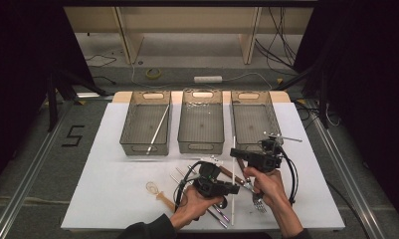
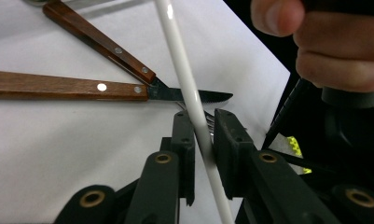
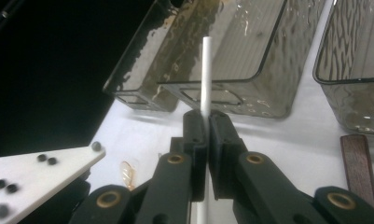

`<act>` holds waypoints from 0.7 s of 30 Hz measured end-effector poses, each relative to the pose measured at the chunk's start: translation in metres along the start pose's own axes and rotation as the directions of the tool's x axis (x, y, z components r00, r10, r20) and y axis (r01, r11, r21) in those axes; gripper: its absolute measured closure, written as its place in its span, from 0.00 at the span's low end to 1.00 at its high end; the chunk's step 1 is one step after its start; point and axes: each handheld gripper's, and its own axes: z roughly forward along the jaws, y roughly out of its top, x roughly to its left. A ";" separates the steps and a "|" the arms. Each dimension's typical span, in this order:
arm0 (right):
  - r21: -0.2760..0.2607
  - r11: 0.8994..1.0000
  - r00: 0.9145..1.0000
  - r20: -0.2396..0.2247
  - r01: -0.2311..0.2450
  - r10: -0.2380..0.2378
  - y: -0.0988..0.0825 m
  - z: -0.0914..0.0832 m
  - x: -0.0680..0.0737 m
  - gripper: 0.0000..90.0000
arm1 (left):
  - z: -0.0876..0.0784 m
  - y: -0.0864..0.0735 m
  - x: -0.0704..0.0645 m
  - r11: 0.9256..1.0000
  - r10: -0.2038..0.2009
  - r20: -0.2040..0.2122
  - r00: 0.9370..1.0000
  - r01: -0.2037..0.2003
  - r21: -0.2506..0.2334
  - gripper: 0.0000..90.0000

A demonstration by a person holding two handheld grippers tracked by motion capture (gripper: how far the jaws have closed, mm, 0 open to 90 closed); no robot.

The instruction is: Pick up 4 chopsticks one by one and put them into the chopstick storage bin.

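A long white stick (image 1: 232, 206) (image 2: 175, 46) (image 3: 206, 70) is held above the white table (image 1: 112, 189), running from near to far. My right gripper (image 1: 234, 151) (image 3: 205, 113) is shut on its far part, just short of the end. My left gripper (image 1: 234, 189) (image 2: 203, 114) has its jaws on either side of the nearer part. Only a sliver of space shows beside the stick, so the pads do not clamp it. Beneath lie two wooden-handled knives (image 2: 58, 86) (image 2: 96, 39) and a fork (image 1: 258, 203).
Three translucent bins stand in a row at the back: left (image 1: 137, 147), middle (image 1: 201, 147), right (image 1: 251, 107). The left bin holds another white stick (image 1: 158, 128). A wooden-handled wire whisk (image 1: 157, 191) and several more utensils (image 1: 219, 214) lie near the front edge.
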 end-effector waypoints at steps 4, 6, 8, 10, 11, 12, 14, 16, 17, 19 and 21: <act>-0.016 1.000 1.000 -0.012 -0.002 0.002 0.001 -0.003 0.000 0.96 | -0.005 0.003 0.005 0.998 -0.064 0.004 0.998 0.064 -0.002 0.90; -0.044 0.999 1.000 -0.024 0.007 -0.008 0.001 -0.006 0.002 0.95 | -0.008 0.005 0.011 0.998 -0.070 -0.005 0.998 0.070 -0.007 0.93; -0.049 0.999 0.999 -0.034 0.012 -0.013 0.004 -0.009 0.003 0.90 | -0.012 0.006 0.012 0.997 -0.071 -0.014 0.997 0.071 -0.005 0.93; -0.063 0.998 0.996 -0.084 0.004 -0.010 0.005 -0.013 0.001 0.77 | -0.017 0.009 0.011 0.998 -0.068 -0.017 0.998 0.068 -0.002 0.93; -0.063 0.998 0.996 -0.084 0.004 -0.010 0.005 -0.013 0.001 0.77 | -0.020 0.010 0.011 0.998 -0.063 -0.023 0.998 0.063 -0.003 0.93; -0.055 0.998 0.995 -0.101 0.004 -0.009 0.006 -0.015 0.001 0.73 | -0.023 0.011 0.011 0.998 -0.061 -0.023 0.998 0.061 -0.005 0.93; -0.048 0.998 0.995 -0.096 0.027 -0.032 0.006 -0.018 0.003 0.68 | -0.031 0.014 0.013 0.998 -0.058 -0.029 0.998 0.058 -0.018 0.93; -0.044 0.998 0.994 -0.090 0.053 -0.057 0.006 -0.022 0.003 0.62 | -0.041 0.017 0.016 0.999 -0.047 -0.047 0.998 0.046 -0.028 0.93; -0.044 0.997 0.993 -0.092 0.064 -0.068 0.006 -0.024 0.003 0.60 | -0.045 0.019 0.018 0.999 -0.039 -0.059 0.997 0.037 -0.033 0.93; -0.021 0.991 0.990 -0.042 0.132 -0.133 0.005 -0.027 0.004 0.54 | -0.056 0.020 0.021 0.999 -0.024 -0.079 0.997 0.021 -0.038 0.93; 0.002 0.986 0.986 -0.008 0.165 -0.165 0.002 -0.027 0.005 0.51 | -0.067 0.021 0.023 0.999 0.012 -0.128 0.992 -0.018 -0.043 0.93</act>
